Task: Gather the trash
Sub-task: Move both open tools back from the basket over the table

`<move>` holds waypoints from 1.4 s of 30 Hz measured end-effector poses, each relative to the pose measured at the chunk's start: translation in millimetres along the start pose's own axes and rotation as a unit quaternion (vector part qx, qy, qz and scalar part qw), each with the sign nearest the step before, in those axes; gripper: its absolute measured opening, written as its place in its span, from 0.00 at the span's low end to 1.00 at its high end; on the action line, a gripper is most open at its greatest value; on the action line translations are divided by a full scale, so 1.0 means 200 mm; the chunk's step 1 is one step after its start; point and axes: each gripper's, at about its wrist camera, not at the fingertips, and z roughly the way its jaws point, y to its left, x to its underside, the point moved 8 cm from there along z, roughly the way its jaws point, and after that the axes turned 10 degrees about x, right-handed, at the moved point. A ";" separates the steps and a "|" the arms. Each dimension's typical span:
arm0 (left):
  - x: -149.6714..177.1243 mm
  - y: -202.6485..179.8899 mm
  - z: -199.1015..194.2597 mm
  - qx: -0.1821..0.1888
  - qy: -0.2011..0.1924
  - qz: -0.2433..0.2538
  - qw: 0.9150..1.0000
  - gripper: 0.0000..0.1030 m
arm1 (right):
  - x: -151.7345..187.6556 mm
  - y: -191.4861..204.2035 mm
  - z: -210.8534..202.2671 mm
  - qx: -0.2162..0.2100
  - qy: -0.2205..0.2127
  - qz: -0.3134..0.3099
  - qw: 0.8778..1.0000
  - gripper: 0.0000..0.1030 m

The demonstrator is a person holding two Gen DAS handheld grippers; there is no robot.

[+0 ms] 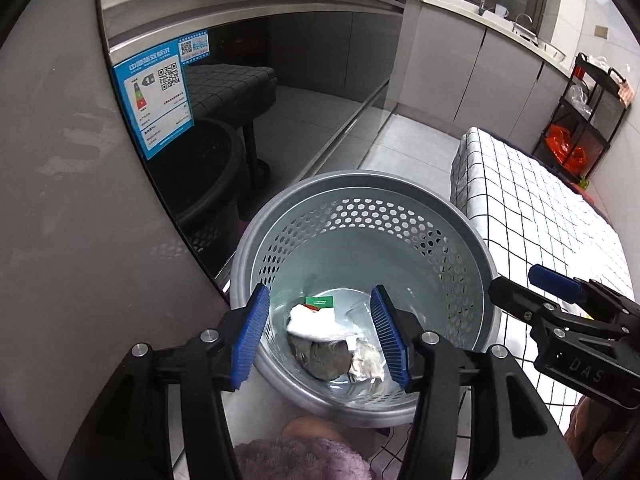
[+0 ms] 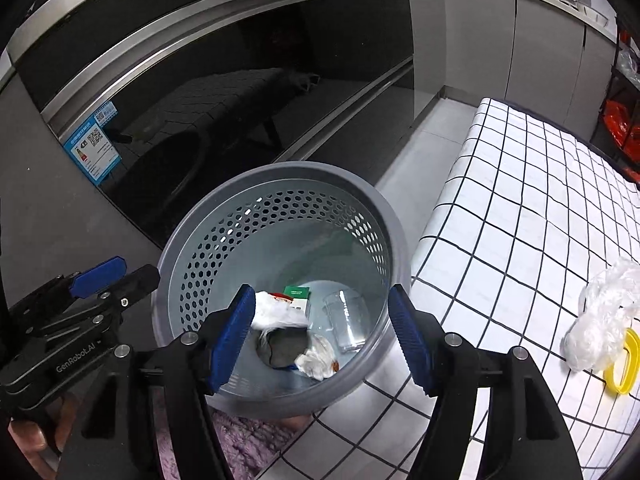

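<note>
Both tongs, left tongs [image 1: 320, 336] and right tongs [image 2: 322, 338], gape empty over the wastebasket [image 2: 192, 240]. Remaining crumpled plastic bag [image 2: 600, 316], right on the desk [image 2: 520, 208]: light, soft, slippery; pinch its bunched middle.

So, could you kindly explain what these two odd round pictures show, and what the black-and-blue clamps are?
Each clamp is a hand-held gripper that a person carries, one per hand, with a fisheye camera looking along its fingers. One picture is from the left hand-held gripper, the other from the right hand-held gripper. Each also shows the other at its edge.

Both hang open over a grey perforated bin and hold nothing. In the bin lie crumpled white paper, a green-and-white carton and a clear plastic cup.

Beside the bin is a checked cloth, with a crumpled plastic bag and a yellow ring on it.
</note>
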 end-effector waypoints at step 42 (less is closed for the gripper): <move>0.15 -0.84 -0.41 0.054 -0.056 0.109 0.991 0.87 | 0.38 -0.81 -0.78 0.148 -0.074 0.132 0.977 0.75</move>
